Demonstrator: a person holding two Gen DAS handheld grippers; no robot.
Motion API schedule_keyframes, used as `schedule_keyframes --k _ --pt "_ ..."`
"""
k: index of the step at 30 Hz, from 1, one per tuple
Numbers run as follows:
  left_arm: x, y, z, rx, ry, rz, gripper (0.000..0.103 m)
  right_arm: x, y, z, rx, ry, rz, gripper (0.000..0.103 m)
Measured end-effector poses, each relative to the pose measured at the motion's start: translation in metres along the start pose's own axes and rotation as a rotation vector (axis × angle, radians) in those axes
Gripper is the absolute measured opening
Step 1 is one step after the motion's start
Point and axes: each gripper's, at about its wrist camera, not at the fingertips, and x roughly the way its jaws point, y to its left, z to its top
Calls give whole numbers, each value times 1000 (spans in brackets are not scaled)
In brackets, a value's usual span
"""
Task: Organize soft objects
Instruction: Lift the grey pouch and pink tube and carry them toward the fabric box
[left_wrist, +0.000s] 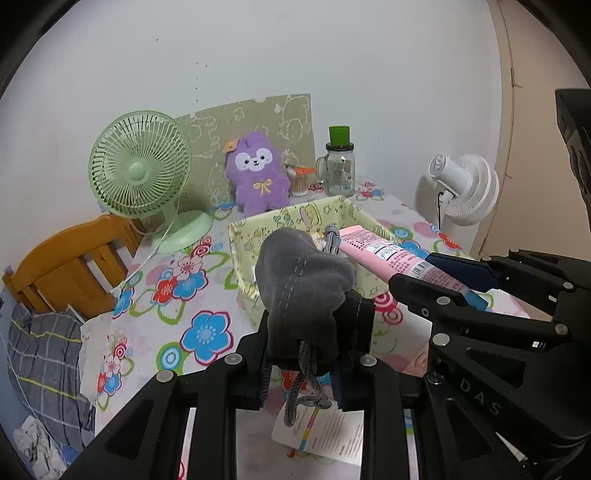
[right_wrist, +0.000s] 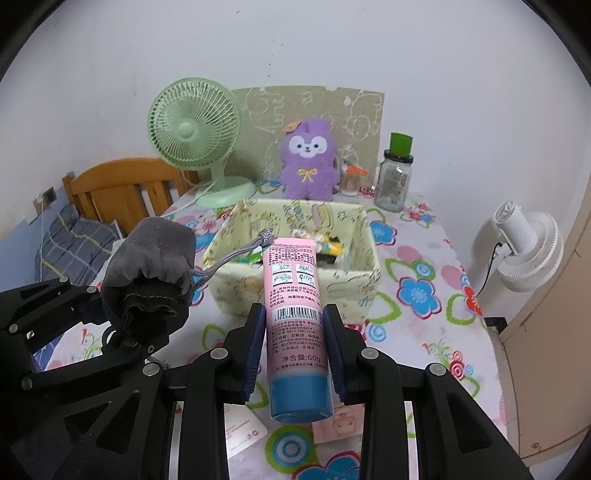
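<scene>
Clearly, pink tube (right_wrist: 294, 295) points lengthwise toward fabric box (right_wrist: 365, 280), cap rearward.

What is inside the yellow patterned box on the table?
The yellow box holds some small packets, yellow, green and dark. The pink tube in the right gripper covers part of the inside; the near wall hides the bottom.

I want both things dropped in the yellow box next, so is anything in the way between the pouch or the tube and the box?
Nothing visible blocks either. The grey pouch in the left gripper and the pink tube in the right gripper hang above the near wall of the open box. Small items already lie inside.
</scene>
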Motion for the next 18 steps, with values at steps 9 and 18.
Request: schedule_keyframes --k 9,18 --pt "-1 -6 21 13 -25 5 25 -1 -12 20 9 -26 -14 35" --pt "3 -5 43 6 -54 10 25 2 -21 42 12 -49 -23 35"
